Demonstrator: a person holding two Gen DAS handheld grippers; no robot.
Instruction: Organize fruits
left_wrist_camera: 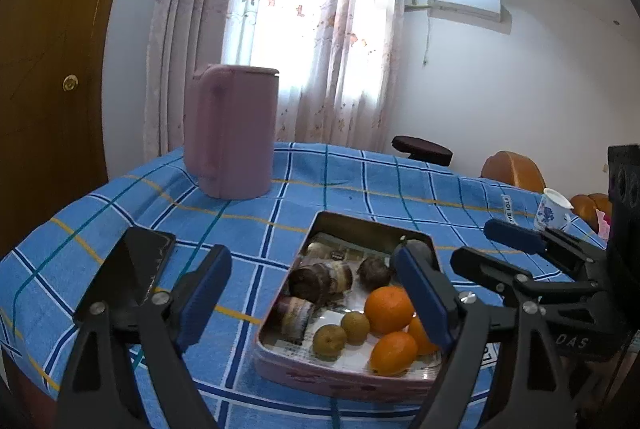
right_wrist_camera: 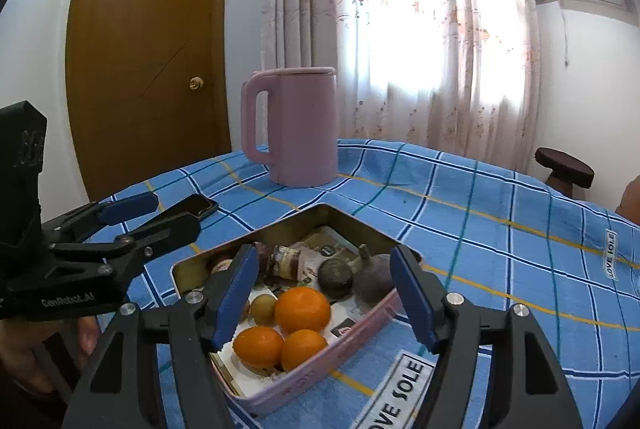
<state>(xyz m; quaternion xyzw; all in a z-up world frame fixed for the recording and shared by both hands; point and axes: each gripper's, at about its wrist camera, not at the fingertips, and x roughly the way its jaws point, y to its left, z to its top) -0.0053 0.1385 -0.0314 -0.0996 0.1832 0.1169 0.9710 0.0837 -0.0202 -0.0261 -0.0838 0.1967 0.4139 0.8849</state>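
An open pink tin [left_wrist_camera: 348, 385] [right_wrist_camera: 360, 329] sits on the blue checked tablecloth. It holds three oranges [left_wrist_camera: 388, 309] [right_wrist_camera: 303, 315], small brown-green fruits [left_wrist_camera: 329, 340] [right_wrist_camera: 263, 309], dark purple fruits [left_wrist_camera: 374, 272] [right_wrist_camera: 335, 277] and wrapped snacks [left_wrist_camera: 320, 279]. My left gripper [left_wrist_camera: 312, 269] hovers open over the tin's near left side, its pads touching nothing. From the near right, my right gripper [right_wrist_camera: 325, 253] is also open above the tin and holds nothing. Each gripper shows in the other's view: the right gripper [left_wrist_camera: 488, 245] at the right edge, the left gripper [right_wrist_camera: 160, 213] at the left edge.
A tall pink jug [left_wrist_camera: 234, 133] [right_wrist_camera: 298, 125] stands behind the tin. A black phone [left_wrist_camera: 132, 269] [right_wrist_camera: 196, 207] lies left of the tin. A blue-and-white cup [left_wrist_camera: 554, 215] is at the table's right edge. A dark stool [right_wrist_camera: 564, 165] stands beyond the table.
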